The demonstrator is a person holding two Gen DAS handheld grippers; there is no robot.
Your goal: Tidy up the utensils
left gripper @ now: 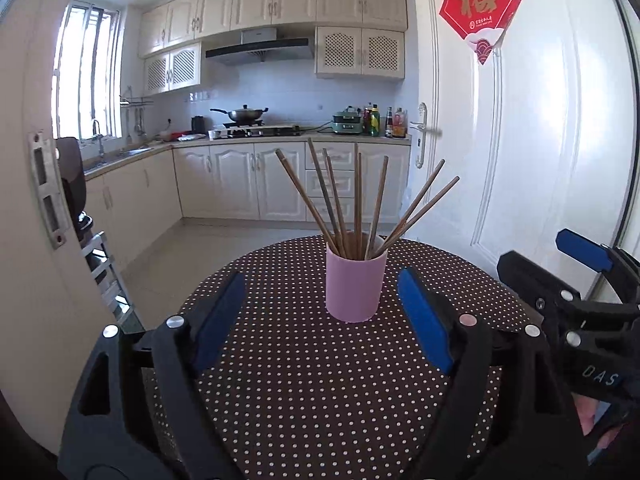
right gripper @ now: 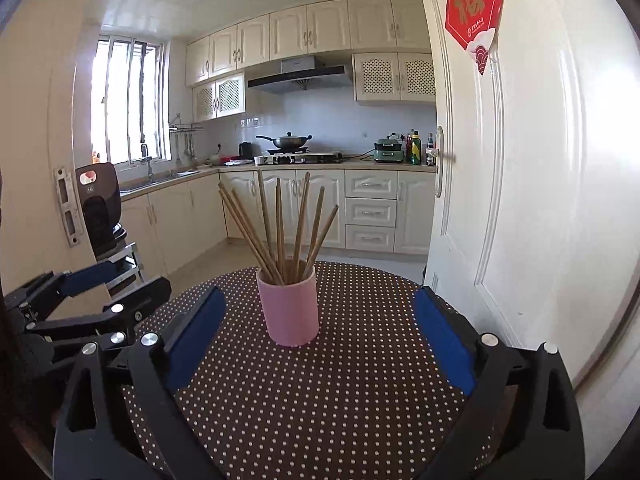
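On the dotted tablecloth (left gripper: 304, 380), near the far middle of the round table: pink cup (left gripper: 355, 286), upright, nine or so wooden chopsticks (left gripper: 357, 204) fanned out of its mouth. Left gripper (left gripper: 324, 322) spread wide, nothing between its blue pads (left gripper: 424, 320), cup just beyond and between the tips. Right gripper (right gripper: 320, 338) likewise wide and empty, cup just ahead, offset toward its left finger. No loose chopsticks anywhere on the cloth, so sorting probably finished or close to it, both tools apparently clear of the cup. Next move, if any: perhaps a check for strays, or a gentle squeeze to gather the splayed sticks without tipping the cup. Near table edge cut off under the gripper bodies; lower ends of the chopsticks hidden inside the cup; exact stick count uncertain where several overlap.
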